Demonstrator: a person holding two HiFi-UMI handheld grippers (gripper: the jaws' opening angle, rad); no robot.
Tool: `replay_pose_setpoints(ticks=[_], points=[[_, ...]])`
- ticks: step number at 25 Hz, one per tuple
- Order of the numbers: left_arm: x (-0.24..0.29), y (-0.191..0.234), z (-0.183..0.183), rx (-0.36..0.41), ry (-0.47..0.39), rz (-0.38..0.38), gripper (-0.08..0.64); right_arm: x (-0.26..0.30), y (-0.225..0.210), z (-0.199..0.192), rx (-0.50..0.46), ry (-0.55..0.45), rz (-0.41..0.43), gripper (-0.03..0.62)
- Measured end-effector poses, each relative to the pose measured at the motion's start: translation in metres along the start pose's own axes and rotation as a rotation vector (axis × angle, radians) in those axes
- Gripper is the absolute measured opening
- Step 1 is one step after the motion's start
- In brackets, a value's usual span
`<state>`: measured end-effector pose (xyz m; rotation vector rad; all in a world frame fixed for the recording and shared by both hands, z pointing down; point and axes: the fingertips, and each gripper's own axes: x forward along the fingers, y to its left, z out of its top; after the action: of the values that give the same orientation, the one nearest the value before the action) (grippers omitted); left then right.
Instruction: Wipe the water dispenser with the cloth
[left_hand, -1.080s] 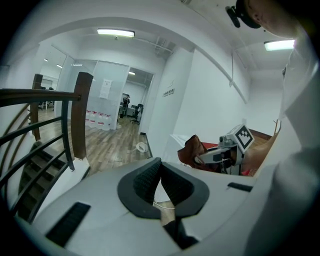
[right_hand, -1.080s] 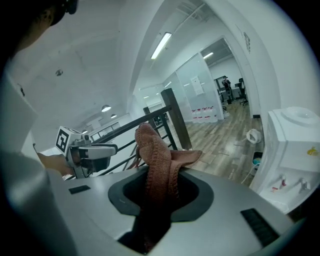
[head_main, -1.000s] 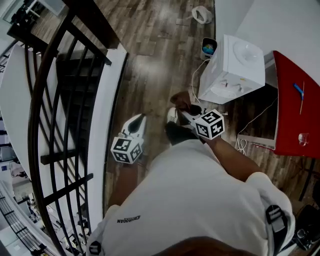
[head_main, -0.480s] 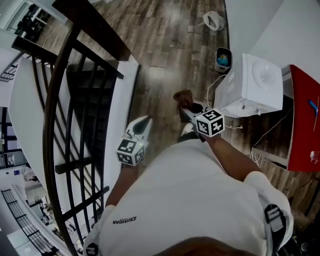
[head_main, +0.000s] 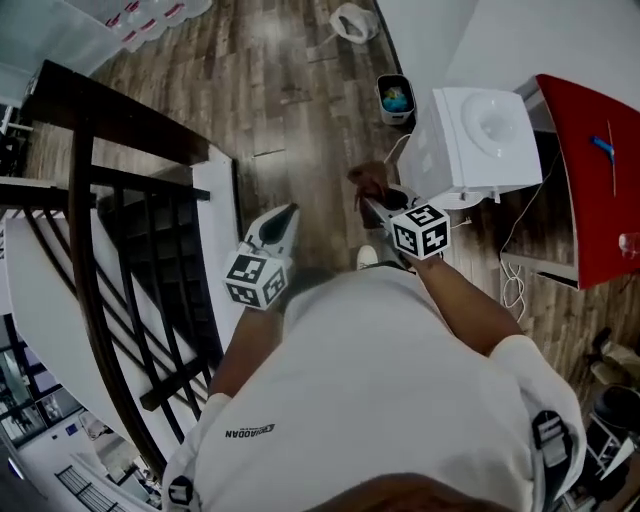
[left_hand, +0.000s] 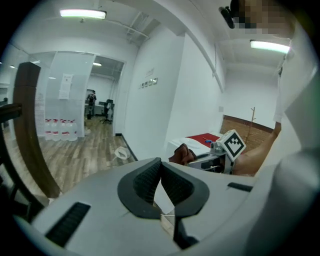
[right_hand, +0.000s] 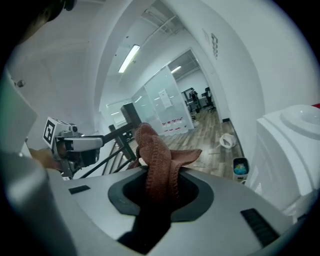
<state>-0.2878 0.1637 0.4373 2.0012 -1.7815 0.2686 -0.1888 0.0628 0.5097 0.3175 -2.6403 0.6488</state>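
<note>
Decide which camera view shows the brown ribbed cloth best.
The right gripper view: the brown ribbed cloth fills the centre, clamped in the right gripper. The head view shows only a small brown bunch; the left gripper view, a distant scrap.

The head camera looks steeply down past the person's shirt (head_main: 380, 400) to the floor (head_main: 300, 90) and the water dispenser (head_main: 470, 140). Each gripper camera sits close behind its own jaws, facing level: the left sees the right gripper (left_hand: 196, 158), the right sees the left gripper (right_hand: 100, 141) and the same dispenser.
</note>
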Motion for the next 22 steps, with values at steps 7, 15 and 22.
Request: replay_pose_setpoints(ticks=[7, 15, 22], points=[[0.085, -0.008, 0.029, 0.073, 0.059, -0.228, -0.003, -0.047, -0.091, -0.001, 0.228, -0.13, -0.285, 0.097], [0.167, 0.001, 0.07, 0.22, 0.099, -0.487, -0.003, -0.085, -0.173, 0.02, -0.061, 0.049, -0.766, 0.097], [0.205, 0.028, 0.086, 0.238, 0.116, -0.648, -0.003, -0.065, -0.2, 0.012, -0.274, 0.41, -0.961, 0.095]])
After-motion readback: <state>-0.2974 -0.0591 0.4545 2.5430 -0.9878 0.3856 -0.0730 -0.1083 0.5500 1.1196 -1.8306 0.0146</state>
